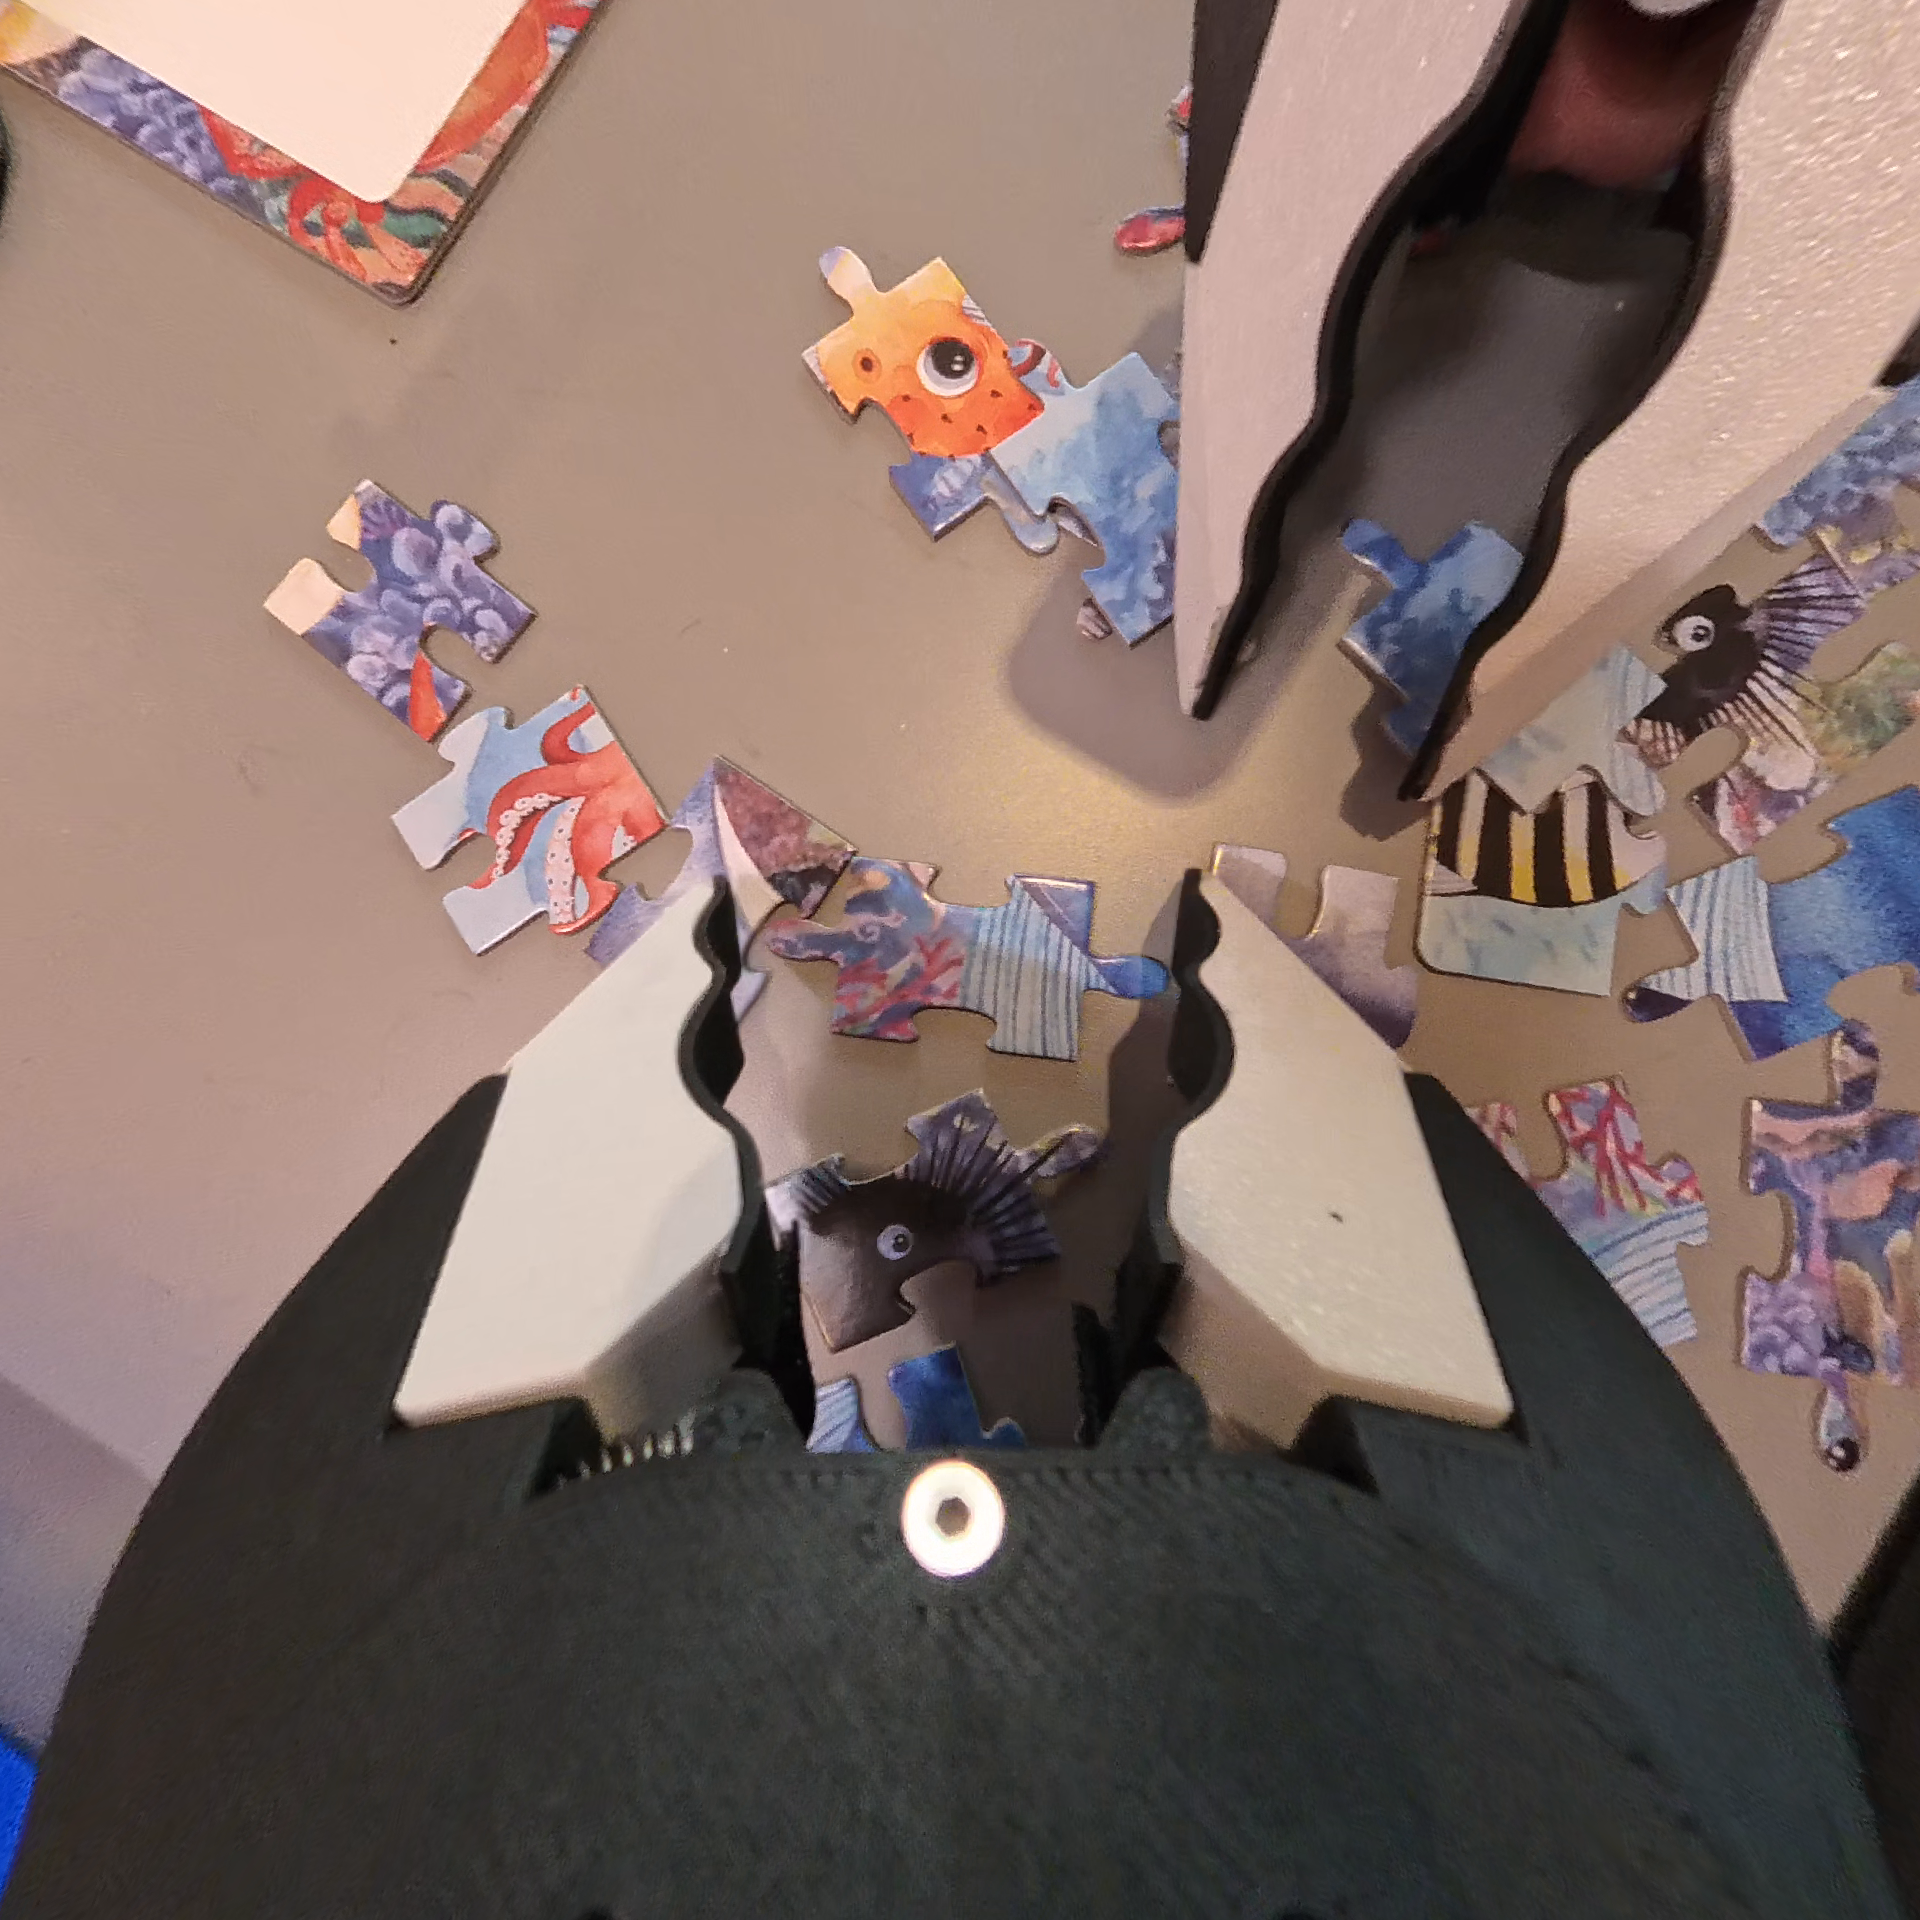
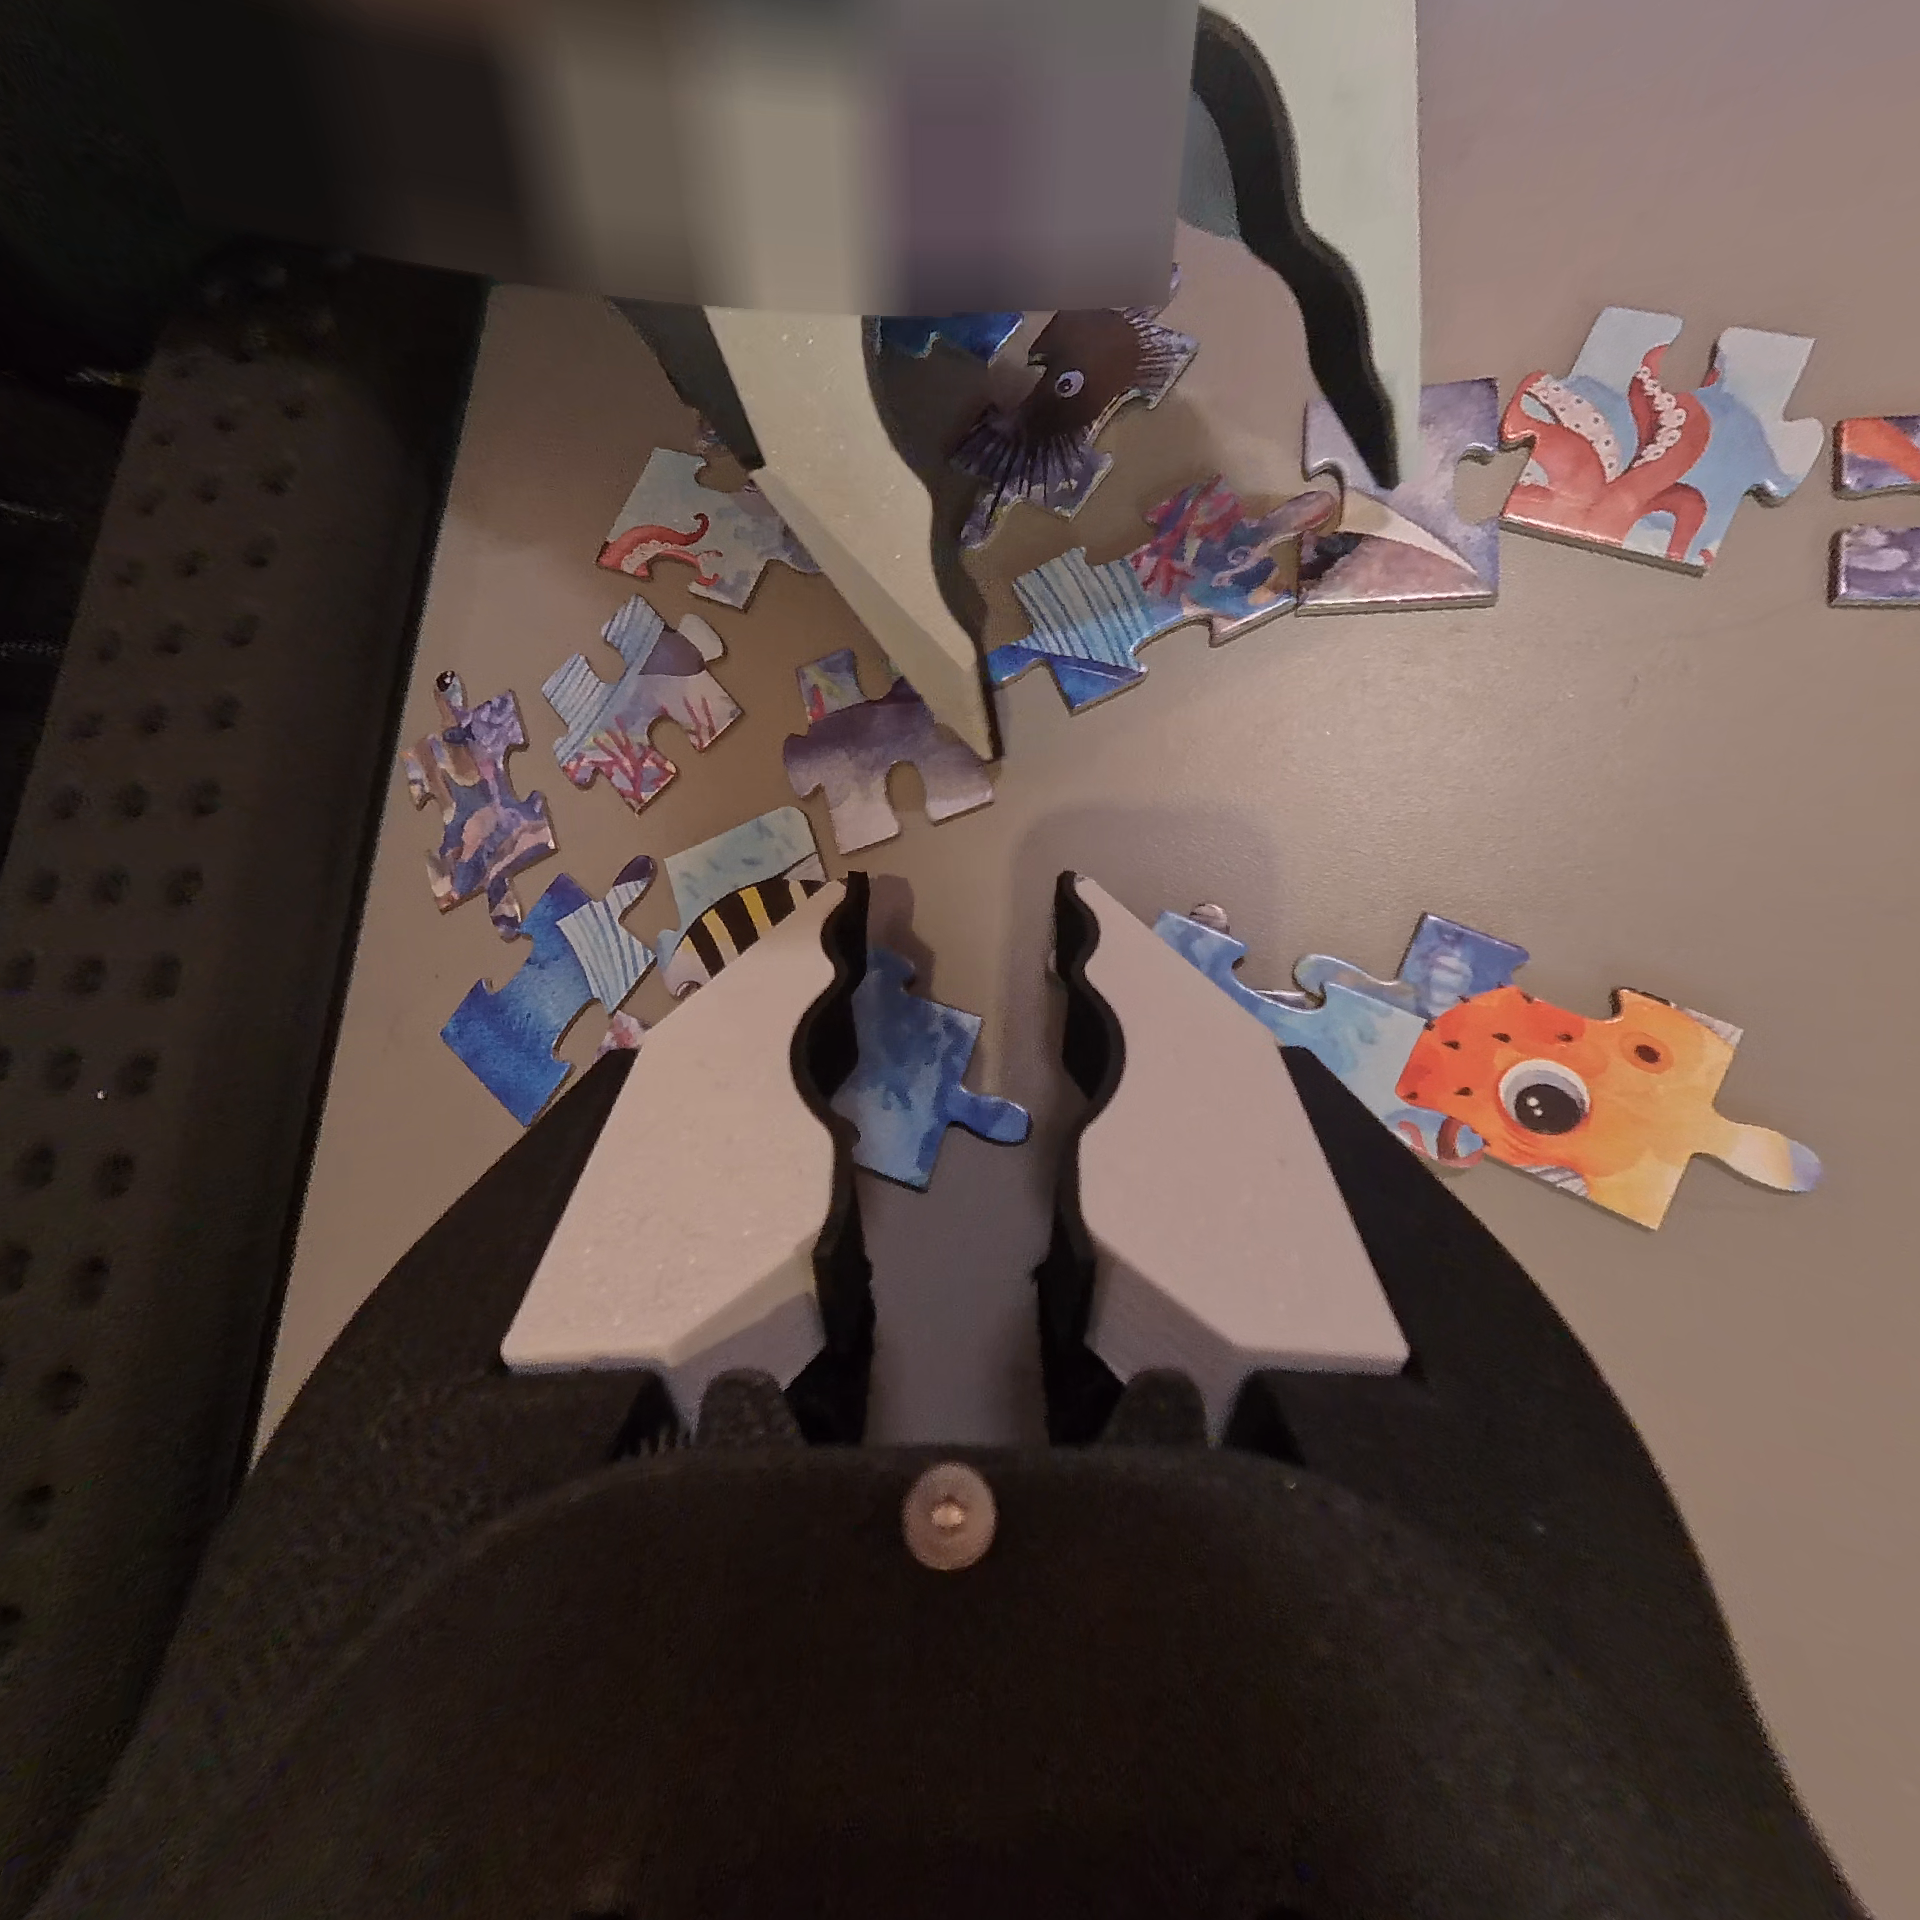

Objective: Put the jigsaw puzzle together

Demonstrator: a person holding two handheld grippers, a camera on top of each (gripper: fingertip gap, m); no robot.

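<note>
Covering grey table (image 1: 187, 1039), puzzle barely begun: tray (image 1: 312, 114) far ahead-left of left jaws looks bare, pieces loose; few pairs seem joined. Left gripper (image 1: 961, 935) wide open, holding nothing, striped coral piece (image 1: 977, 961) between tips, dark fish piece (image 1: 925, 1231) deeper inside. Right gripper (image 2: 961, 914) part open, empty, blue piece (image 2: 914, 1070) between jaws. Orange fish piece (image 2: 1590, 1091) just right. Crowded neighbours hamper clean pinch.

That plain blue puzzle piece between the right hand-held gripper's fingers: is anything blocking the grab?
Nothing visible does. The plain blue piece lies flat on the table inside the open right hand-held gripper, with no piece overlapping it.
</note>
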